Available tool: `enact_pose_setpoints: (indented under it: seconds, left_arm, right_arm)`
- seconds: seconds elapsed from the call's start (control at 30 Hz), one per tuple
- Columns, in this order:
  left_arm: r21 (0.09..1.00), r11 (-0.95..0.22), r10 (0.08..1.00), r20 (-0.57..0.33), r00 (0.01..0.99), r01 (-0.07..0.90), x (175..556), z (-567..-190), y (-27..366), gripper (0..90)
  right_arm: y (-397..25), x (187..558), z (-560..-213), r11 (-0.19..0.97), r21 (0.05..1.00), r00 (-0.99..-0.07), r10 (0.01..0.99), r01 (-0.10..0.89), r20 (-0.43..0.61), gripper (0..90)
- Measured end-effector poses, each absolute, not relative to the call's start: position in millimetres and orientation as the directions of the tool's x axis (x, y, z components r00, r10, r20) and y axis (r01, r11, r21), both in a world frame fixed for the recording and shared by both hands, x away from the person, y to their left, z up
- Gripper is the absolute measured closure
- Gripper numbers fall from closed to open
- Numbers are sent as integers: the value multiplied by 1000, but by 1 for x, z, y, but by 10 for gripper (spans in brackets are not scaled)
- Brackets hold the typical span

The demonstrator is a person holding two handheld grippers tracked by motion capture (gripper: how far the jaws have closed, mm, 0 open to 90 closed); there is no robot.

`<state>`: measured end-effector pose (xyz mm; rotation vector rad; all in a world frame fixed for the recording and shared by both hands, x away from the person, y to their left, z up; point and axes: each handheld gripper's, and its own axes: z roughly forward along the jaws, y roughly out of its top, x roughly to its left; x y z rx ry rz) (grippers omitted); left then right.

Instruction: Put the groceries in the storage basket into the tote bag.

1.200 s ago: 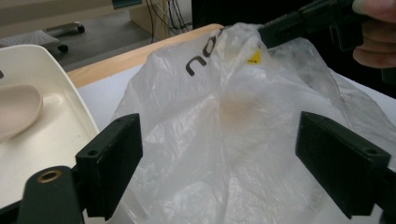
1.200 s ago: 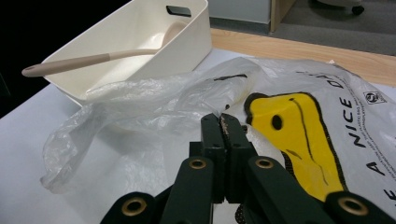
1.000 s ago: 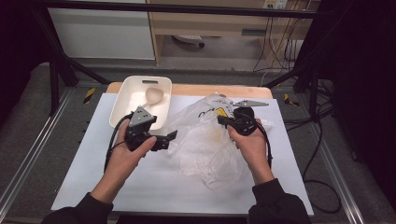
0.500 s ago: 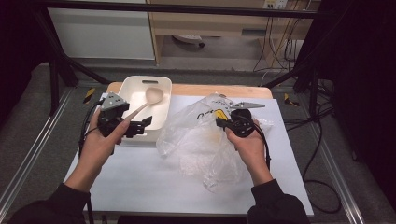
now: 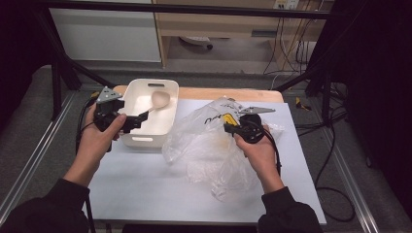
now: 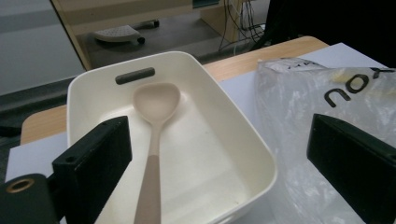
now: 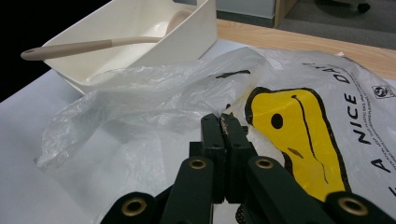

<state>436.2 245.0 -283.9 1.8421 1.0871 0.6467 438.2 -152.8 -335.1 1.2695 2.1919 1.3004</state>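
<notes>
Left gripper [image 5: 138, 121] now drawn back from the bag to the tub's near left corner, jaws spread wide, nothing between them.

Spoon [image 6: 153, 140] lying in the cream tub [image 5: 141, 141], bowl toward the far slotted handle, grip poking over the near rim. Right gripper [image 7: 223, 128] pressed together, pinching the clear plastic bag [image 5: 204, 150] (yellow print, black lettering) crumpled mid-table beside the tub. White sheet [image 5: 145, 189] over a wooden table [image 5: 218, 94]; bare sheet toward the near edge. Beyond: grey floor, cables, pale cabinets. Bag's contents hard to make out.
</notes>
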Motion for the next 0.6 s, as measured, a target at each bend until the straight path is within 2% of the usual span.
enact_pose_setpoints:
  seconds: [0.6]
  left_arm:
    - [849,-195,904,-38,425,491,465,-298,271,79]
  right_arm:
    - [-151,438,-337,212,813,-578,796,542,177,900]
